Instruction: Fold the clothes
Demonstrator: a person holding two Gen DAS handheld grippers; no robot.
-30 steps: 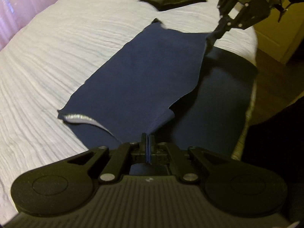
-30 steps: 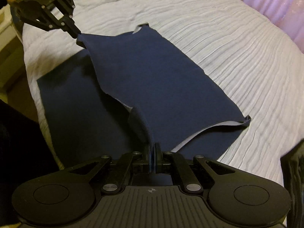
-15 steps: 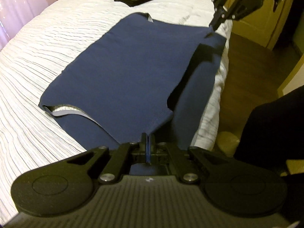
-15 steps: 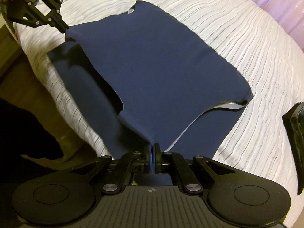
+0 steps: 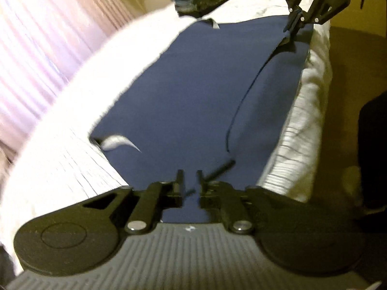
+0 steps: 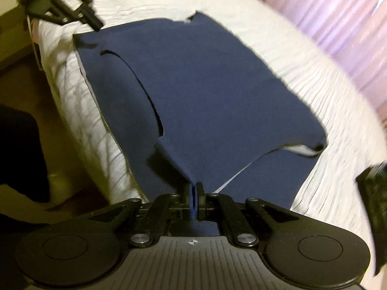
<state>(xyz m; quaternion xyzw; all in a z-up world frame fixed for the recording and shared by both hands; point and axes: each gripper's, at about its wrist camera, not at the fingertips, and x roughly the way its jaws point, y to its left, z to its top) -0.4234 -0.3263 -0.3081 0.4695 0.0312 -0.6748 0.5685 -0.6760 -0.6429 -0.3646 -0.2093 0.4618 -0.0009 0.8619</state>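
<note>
A white bed point(image 5: 55, 174) with a pink curtain point(image 5: 36, 48) behind fills both views. The navy garment point(image 5: 193, 91) lies spread ahead of the tools, one side folded over toward the bed edge. The left gripper point(image 5: 189, 181) has just been opening; its jaws stand apart, cloth below them but not pinched. The right gripper point(image 6: 193, 193) is clamped on the fold's corner. The fold is being laid down; next, I judge, the right must release and both smooth the layer.
</note>
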